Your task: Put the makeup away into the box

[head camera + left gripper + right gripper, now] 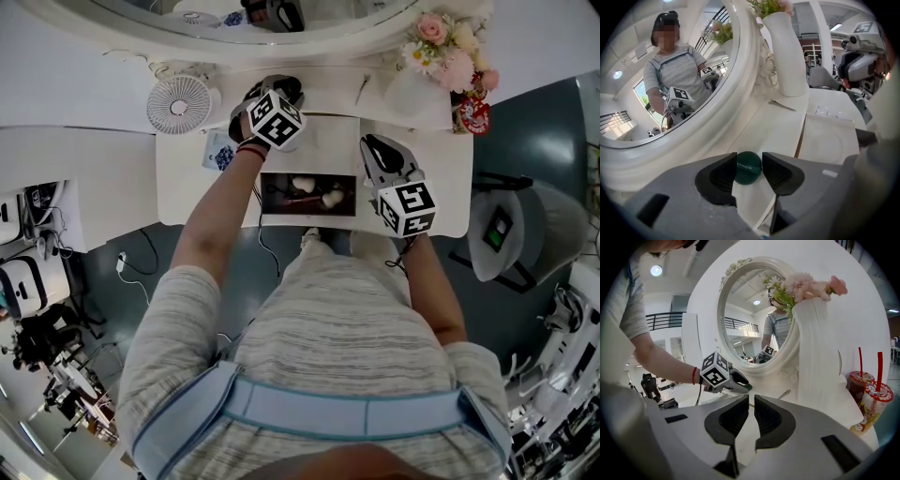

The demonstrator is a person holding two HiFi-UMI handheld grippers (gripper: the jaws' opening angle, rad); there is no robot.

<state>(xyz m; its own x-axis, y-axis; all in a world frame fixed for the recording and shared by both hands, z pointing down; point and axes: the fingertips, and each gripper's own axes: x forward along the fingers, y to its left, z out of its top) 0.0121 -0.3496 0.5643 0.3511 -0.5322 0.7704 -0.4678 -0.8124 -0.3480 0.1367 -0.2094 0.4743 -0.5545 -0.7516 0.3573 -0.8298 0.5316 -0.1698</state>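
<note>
white vanity top point(187, 187) under a round mirror point(750, 319); left gripper point(749, 162) grips a green ball point(747, 169), right gripper point(752, 414) nearly closed.

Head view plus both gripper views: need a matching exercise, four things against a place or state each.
Things
1. green round container
2. right hand-held gripper
3. white fan
4. pink flowers

Place or state
A. in a white vase at the table's right end
B. jaws nearly together, nothing between them
C. gripped between the jaws of the left hand-held gripper
D. at the table's left end

Pairs: 1-C, 2-B, 3-D, 4-A
</note>
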